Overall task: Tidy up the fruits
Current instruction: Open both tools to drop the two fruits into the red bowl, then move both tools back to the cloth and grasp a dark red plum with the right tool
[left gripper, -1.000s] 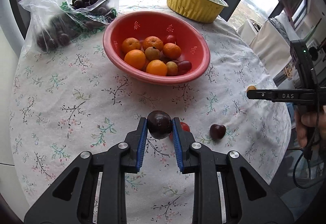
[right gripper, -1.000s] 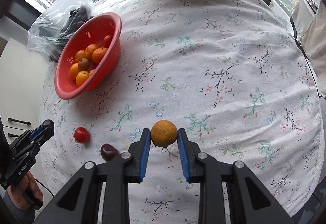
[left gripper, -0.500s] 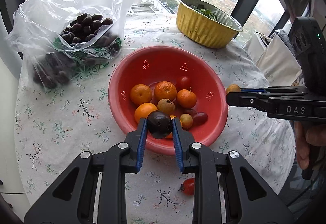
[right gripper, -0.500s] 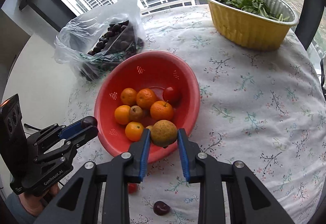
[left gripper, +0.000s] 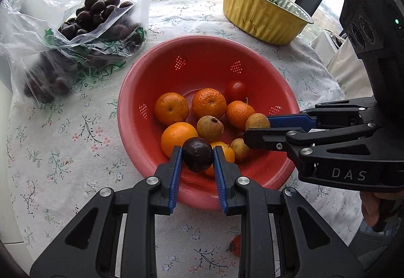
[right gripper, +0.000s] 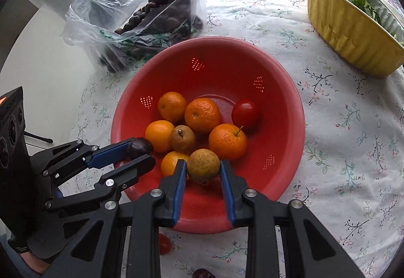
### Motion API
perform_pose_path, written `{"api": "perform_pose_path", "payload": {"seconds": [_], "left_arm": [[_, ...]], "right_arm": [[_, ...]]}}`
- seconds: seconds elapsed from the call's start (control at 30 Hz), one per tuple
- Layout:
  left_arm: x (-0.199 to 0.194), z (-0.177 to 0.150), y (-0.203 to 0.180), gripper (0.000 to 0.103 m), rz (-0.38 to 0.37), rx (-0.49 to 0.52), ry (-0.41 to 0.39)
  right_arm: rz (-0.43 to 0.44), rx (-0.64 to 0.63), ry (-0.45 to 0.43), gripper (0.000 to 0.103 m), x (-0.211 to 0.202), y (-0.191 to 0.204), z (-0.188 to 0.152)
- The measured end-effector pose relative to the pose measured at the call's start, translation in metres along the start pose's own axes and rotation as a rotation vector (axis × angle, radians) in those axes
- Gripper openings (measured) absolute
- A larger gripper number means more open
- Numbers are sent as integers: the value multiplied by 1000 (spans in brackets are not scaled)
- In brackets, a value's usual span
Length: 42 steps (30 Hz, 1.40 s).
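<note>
The right gripper [right gripper: 203,168] clamps a brownish-yellow fruit [right gripper: 202,165] over the near side of the red colander [right gripper: 285,106], which holds oranges [right gripper: 202,115] and a tomato [right gripper: 245,113]. At left, the left gripper [right gripper: 144,154] pinches a dark plum [right gripper: 139,147] above the rim.

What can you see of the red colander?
The colander is a round, red, plastic-looking bowl with small triangular patches of drain holes in its wall. It sits upright on the floral tablecloth, beside the bag of dark fruit. Inside lie oranges, small brownish fruits and a red tomato. Both grippers hang over its near rim: the left holds a dark plum, the right a brownish fruit.
</note>
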State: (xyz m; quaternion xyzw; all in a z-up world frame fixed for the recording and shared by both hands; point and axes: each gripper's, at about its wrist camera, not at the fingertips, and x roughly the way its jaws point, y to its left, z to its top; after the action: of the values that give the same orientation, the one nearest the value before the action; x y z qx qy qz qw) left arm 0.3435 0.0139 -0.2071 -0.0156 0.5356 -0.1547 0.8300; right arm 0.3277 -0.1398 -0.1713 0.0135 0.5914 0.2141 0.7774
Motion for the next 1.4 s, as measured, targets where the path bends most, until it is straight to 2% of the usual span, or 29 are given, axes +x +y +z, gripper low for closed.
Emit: {"api": "perform_pose_path", "payload": {"seconds": [0.8, 0.9, 0.97, 1.0, 1.03, 1.23, 1.3, 1.33, 1.37, 1.4], "left_arm": [[9, 1, -8, 24, 0, 29, 21], [8, 1, -8, 25, 0, 27, 20], [4, 1, -8, 34, -8, 26, 8], [0, 2, -9, 49, -11, 26, -4], [-4, 2, -9, 56, -1, 27, -17], [-24, 1, -7, 75, 1, 16, -50], [-34, -4, -6, 84, 7, 6, -63], [-38, -8, -5, 92, 10, 0, -67], [-42, -12, -4, 95, 13, -5, -67], [-46, -19, -4, 99, 15, -8, -65]], "right_arm": [[-27, 12, 26, 30, 14, -2, 4], [-35, 16, 20, 37, 12, -3, 3], [-34, 23, 15, 42, 9, -4, 2], [-35, 25, 12, 42, 8, -5, 2], [-38, 24, 8, 42, 6, -5, 2], [-34, 37, -33, 42, -18, -7, -8], [-18, 53, -53, 48, -30, -6, -18], [-9, 65, -64, 55, -36, -6, -24], [3, 79, -71, 60, -42, -7, -32], [11, 91, -72, 62, -46, -8, -41]]}}
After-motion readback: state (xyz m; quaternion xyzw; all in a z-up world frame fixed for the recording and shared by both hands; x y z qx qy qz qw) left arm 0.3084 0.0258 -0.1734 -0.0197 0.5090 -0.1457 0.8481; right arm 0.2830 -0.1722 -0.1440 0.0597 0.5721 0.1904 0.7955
